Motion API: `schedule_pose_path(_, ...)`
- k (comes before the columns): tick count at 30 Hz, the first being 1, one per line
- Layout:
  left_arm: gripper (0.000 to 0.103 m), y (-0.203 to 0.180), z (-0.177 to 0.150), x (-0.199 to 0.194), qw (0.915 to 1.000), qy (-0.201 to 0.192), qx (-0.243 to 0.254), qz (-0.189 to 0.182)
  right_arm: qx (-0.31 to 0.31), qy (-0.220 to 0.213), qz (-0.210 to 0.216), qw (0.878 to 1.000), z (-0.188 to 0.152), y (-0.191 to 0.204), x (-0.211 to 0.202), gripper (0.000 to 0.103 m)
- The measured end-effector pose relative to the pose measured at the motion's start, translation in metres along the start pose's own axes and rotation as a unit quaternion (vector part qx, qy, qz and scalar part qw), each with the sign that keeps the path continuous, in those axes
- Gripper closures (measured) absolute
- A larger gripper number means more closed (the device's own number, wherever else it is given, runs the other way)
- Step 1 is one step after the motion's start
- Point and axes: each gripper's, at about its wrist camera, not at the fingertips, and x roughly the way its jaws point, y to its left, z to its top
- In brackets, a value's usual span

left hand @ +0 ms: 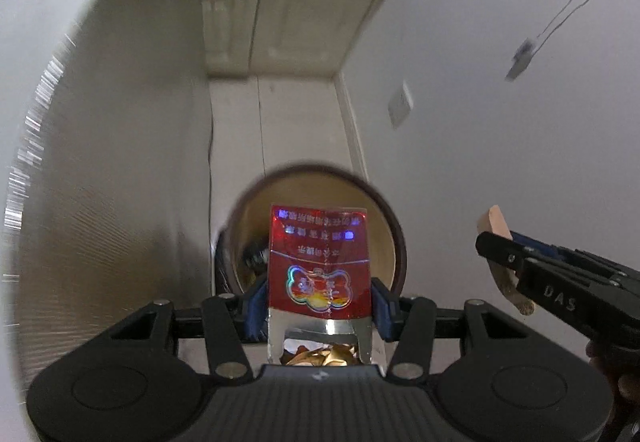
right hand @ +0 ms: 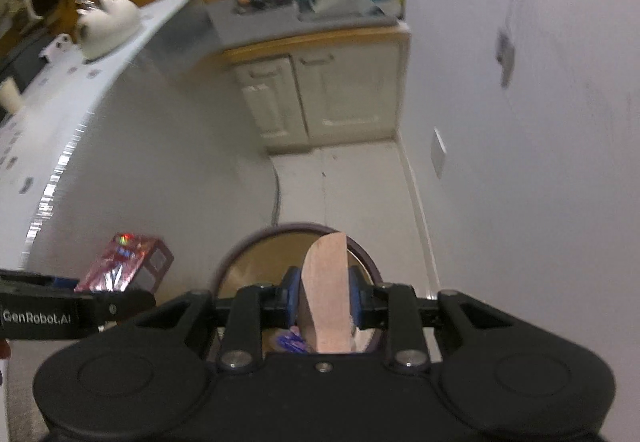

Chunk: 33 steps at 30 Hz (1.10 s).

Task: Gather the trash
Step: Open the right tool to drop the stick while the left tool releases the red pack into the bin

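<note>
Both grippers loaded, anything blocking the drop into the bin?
Nothing visible does. The left gripper holds the red pack and the right gripper holds the tan wedge, both in front of the round bin, whose mouth is open with some trash already inside. Neither gripper crosses the other's path.

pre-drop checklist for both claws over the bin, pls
1. Left claw grips the red cigarette pack: ok, pads press both sides.
2. Right claw grips the tan wooden piece: ok, clamped between the blue pads.
3. Round waste bin lies below the wooden piece: ok, its rim frames it in the right wrist view.
4. Bin below the pack: ok in the left wrist view; the pack looks left of the rim in the right wrist view.
5. Room in the bin: cannot tell, some trash shows inside.
6. Claws apart from each other: ok.
</note>
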Motion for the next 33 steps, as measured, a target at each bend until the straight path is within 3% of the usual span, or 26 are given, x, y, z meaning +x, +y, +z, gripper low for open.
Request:
schedule_pose_path(9, 0.051, 0.012, 0.012, 0.099, 0.9952, 0.096, -0.013, 0.014, 0.034, 0.076, 0.007, 0.996, -0.011, -0.023, 0.081, 0.077)
schedule_pose_path(15, 0.051, 0.019, 0.022, 0.144, 0.9924, 0.120, -0.003, 0.024, 0.038, 0.133, 0.023, 0.990, -0.020, -0.022, 0.158, 0.077)
schedule_pose_path(21, 0.051, 0.028, 0.027, 0.171, 0.9919, 0.126, -0.004, 0.019, 0.009, 0.166, -0.005, 0.986, -0.026, -0.015, 0.224, 0.077)
schedule_pose_path(24, 0.051, 0.031, 0.026, 0.178, 0.9915, 0.129, -0.008, 0.015, -0.003, 0.167, -0.020, 0.986, -0.024, -0.014, 0.237, 0.074)
schedule_pose_path(26, 0.051, 0.030, 0.025, 0.186, 0.9908, 0.134, -0.008, 0.012, -0.005, 0.163, -0.026, 0.986, -0.024, -0.015, 0.236, 0.060)
schedule_pose_path(33, 0.050, 0.023, 0.031, 0.205, 0.9921, 0.125, -0.005, -0.013, 0.043, 0.151, -0.015, 0.988, -0.019, -0.036, 0.223, 0.060)
